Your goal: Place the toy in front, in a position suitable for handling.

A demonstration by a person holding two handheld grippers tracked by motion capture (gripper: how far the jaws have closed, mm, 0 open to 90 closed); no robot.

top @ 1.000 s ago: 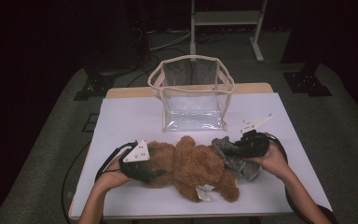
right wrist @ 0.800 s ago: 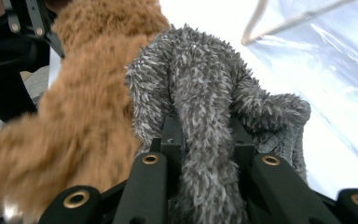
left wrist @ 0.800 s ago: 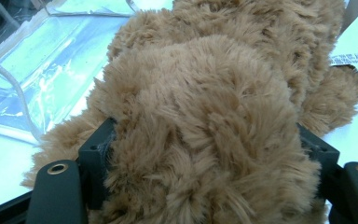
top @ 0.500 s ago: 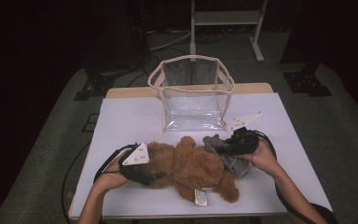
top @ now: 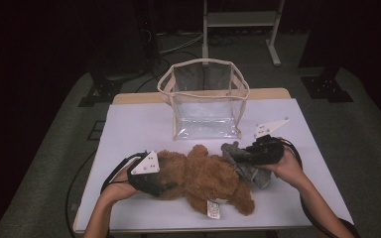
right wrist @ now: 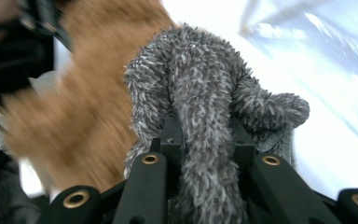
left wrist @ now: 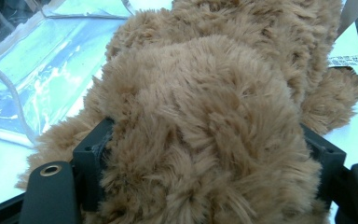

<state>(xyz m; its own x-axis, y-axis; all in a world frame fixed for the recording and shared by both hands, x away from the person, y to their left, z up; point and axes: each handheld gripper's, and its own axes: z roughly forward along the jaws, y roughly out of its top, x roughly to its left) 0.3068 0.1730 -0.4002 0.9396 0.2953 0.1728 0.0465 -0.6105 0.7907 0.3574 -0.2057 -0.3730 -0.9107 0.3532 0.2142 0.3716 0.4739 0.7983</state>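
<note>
Grey plush (top: 244, 163) pinched in raised right tongs (top: 248, 154), forearm angled inward

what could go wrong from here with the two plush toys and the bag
The left tool has just been opening around the brown teddy bear, so the bear may slip free if lifted. The right tool pinches only a narrow fold of the grey plush, which could pull out. The clear bag is soft-sided and might tip or collapse when a toy is pushed in.

no readable text, toy's tag (top: 212, 208) illegible
</note>
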